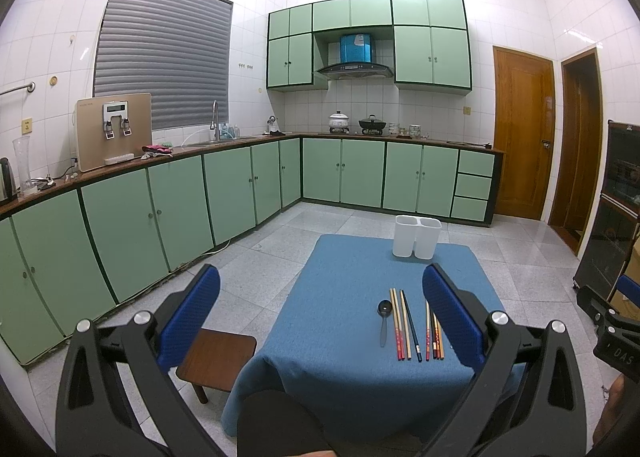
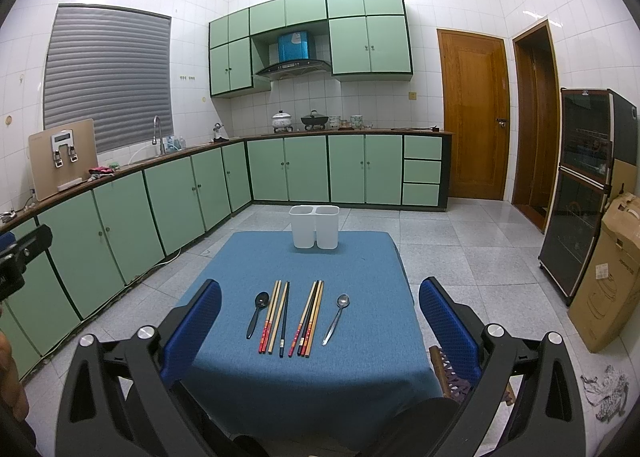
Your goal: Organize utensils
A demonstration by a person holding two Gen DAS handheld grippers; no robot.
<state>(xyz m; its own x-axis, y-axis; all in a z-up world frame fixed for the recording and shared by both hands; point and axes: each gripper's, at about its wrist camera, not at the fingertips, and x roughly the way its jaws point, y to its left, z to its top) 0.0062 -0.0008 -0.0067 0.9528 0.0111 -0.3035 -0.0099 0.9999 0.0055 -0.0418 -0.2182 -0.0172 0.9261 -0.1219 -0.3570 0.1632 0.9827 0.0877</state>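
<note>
A blue-clothed table [image 2: 352, 385] holds a white two-compartment holder [image 2: 314, 231] at its far edge, also in the left wrist view [image 1: 416, 237]. Near the front lie a black spoon [image 2: 257, 313], two bundles of chopsticks [image 2: 276, 317] [image 2: 309, 317] and a steel spoon [image 2: 337, 317]. The left wrist view shows the black spoon [image 1: 384, 321] and chopsticks [image 1: 404, 325]; its right finger hides part of the right bundle. My left gripper [image 1: 320, 297] is open and empty, above the table's left front. My right gripper [image 2: 320, 309] is open and empty, hovering in front of the utensils.
A small wooden stool [image 1: 216, 357] stands left of the table. Green cabinets [image 2: 160, 197] line the left and far walls. A black appliance cabinet [image 2: 584, 193] and a cardboard box [image 2: 608, 277] stand at the right. A wicker stool [image 2: 448, 373] sits by the table's right front.
</note>
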